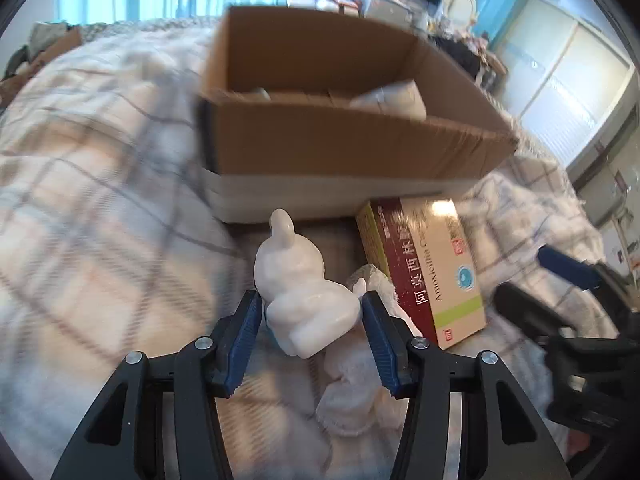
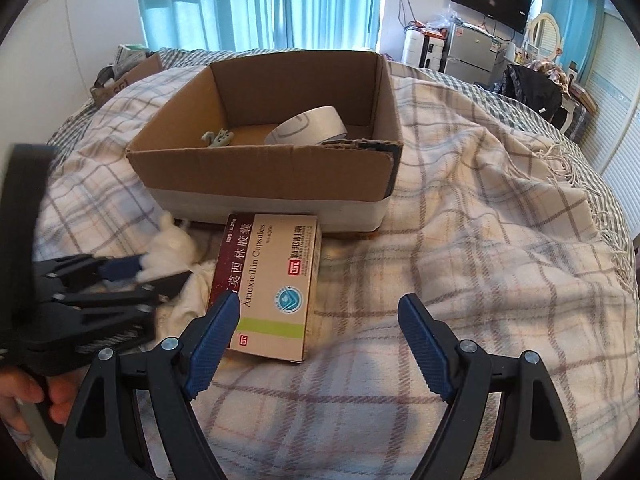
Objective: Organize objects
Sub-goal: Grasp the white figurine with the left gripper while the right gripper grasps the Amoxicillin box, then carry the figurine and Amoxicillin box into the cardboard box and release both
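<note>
My left gripper is shut on a white ceramic rabbit, holding it just above the bed in front of the cardboard box. The rabbit also shows in the right wrist view, with the left gripper around it. A medicine box of Amoxicillin capsules lies flat before the cardboard box; it also shows in the left wrist view. My right gripper is open and empty, its left finger over the medicine box's near corner. A tape roll and a small grey hook lie in the cardboard box.
A white fluffy cloth lies under the rabbit on the plaid blanket. A second cardboard box with items stands at the far left of the bed. A fridge and TV stand beyond the bed.
</note>
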The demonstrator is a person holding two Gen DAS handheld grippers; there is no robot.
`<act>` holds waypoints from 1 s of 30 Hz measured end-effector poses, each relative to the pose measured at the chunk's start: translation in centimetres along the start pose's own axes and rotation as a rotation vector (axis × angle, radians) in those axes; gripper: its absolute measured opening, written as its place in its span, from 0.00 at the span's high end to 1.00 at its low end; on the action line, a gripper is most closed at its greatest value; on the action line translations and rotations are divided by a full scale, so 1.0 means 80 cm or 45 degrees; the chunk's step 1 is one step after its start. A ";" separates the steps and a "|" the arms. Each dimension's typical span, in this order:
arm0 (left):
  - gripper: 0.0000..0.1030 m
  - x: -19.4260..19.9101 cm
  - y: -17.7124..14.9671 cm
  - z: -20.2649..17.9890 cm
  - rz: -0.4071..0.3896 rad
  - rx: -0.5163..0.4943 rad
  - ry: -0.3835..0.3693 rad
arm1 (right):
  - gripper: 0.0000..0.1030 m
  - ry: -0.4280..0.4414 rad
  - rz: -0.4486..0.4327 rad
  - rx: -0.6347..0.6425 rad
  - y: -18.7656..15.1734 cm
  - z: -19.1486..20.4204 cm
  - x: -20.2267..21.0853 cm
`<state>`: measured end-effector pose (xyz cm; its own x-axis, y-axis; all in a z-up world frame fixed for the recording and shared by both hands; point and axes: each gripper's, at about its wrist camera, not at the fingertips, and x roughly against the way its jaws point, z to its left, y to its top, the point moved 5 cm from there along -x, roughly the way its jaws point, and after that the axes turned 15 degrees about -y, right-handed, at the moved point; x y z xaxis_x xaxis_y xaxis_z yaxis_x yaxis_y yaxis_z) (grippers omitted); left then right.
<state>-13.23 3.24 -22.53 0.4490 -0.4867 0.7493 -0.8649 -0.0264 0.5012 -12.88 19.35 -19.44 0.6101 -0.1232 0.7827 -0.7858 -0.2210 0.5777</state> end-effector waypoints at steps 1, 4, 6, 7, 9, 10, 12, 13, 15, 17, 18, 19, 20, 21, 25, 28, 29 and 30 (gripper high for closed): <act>0.49 0.009 0.001 0.000 -0.019 -0.002 0.005 | 0.21 -0.001 0.006 0.008 -0.001 0.003 -0.001; 0.49 0.033 0.003 0.001 -0.045 -0.032 0.029 | 0.21 0.005 0.031 0.049 -0.003 0.015 -0.006; 0.49 0.044 0.007 0.005 -0.064 -0.065 0.073 | 0.21 0.003 0.059 0.092 -0.006 0.027 -0.013; 0.49 0.051 0.008 0.007 -0.073 -0.089 0.102 | 0.21 0.006 0.075 0.114 -0.007 0.033 -0.016; 0.49 0.059 0.007 0.009 -0.082 -0.107 0.125 | 0.21 0.021 0.127 0.153 -0.012 0.049 -0.027; 0.49 0.064 0.007 0.013 -0.099 -0.106 0.129 | 0.21 0.025 0.142 0.161 -0.014 0.052 -0.031; 0.49 0.064 0.010 0.021 -0.107 -0.089 0.120 | 0.21 0.034 0.179 0.175 -0.017 0.062 -0.042; 0.49 0.065 0.010 0.024 -0.109 -0.076 0.113 | 0.21 0.049 0.192 0.176 -0.017 0.067 -0.046; 0.50 0.063 0.009 0.030 -0.104 -0.047 0.095 | 0.20 0.062 0.216 0.176 -0.016 0.074 -0.055; 0.50 0.060 0.008 0.035 -0.098 -0.026 0.084 | 0.19 0.026 0.234 0.181 -0.014 0.079 -0.065; 0.50 0.059 0.007 0.036 -0.098 -0.020 0.076 | 0.19 0.008 0.245 0.190 -0.015 0.082 -0.069; 0.50 0.060 0.007 0.036 -0.100 -0.018 0.071 | 0.19 -0.005 0.253 0.201 -0.017 0.085 -0.073; 0.50 0.060 0.006 0.036 -0.102 -0.018 0.067 | 0.21 -0.016 0.254 0.207 -0.018 0.086 -0.076; 0.50 0.061 0.006 0.037 -0.103 -0.019 0.064 | 0.25 -0.029 0.247 0.202 -0.019 0.084 -0.076; 0.50 0.061 0.003 0.033 -0.100 -0.034 0.061 | 0.26 -0.027 0.162 0.125 -0.017 0.066 -0.049; 0.50 0.065 0.003 0.025 -0.110 -0.059 0.068 | 0.27 -0.041 0.026 0.065 -0.011 0.047 -0.004; 0.50 0.067 0.003 0.020 -0.113 -0.069 0.074 | 0.27 -0.022 -0.018 0.041 -0.008 0.041 0.014; 0.50 0.068 0.002 0.018 -0.115 -0.075 0.069 | 0.27 0.001 -0.052 0.027 -0.006 0.036 0.031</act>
<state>-11.28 -0.65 -18.97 0.5377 -0.4364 0.7214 -0.8063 -0.0159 0.5913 -10.71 16.40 -18.47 0.6416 -0.1131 0.7586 -0.7578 -0.2465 0.6042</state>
